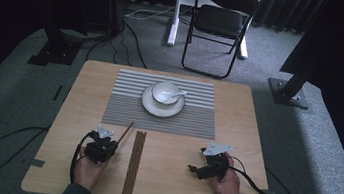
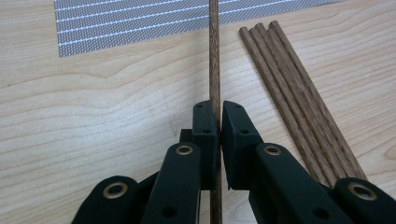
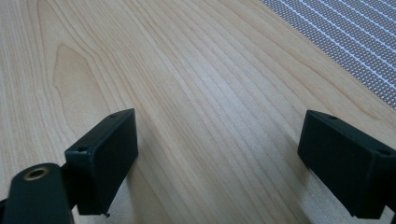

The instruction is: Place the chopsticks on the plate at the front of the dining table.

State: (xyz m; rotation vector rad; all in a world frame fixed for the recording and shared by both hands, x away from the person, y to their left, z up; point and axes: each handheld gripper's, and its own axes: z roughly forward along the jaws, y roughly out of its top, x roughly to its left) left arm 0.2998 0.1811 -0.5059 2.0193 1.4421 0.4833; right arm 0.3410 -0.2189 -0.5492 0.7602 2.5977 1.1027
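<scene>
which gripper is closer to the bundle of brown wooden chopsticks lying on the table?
Left. The left gripper sits just beside the bundle of brown wooden chopsticks; the right gripper is farther off on their other side.

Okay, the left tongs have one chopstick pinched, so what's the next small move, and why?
Probably lift the single chopstick and carry it toward the placemat. The left tongs are shut on it, and its tip already points at the mat's near edge, while the other chopsticks lie bundled beside it and the right tongs rest open.
</scene>
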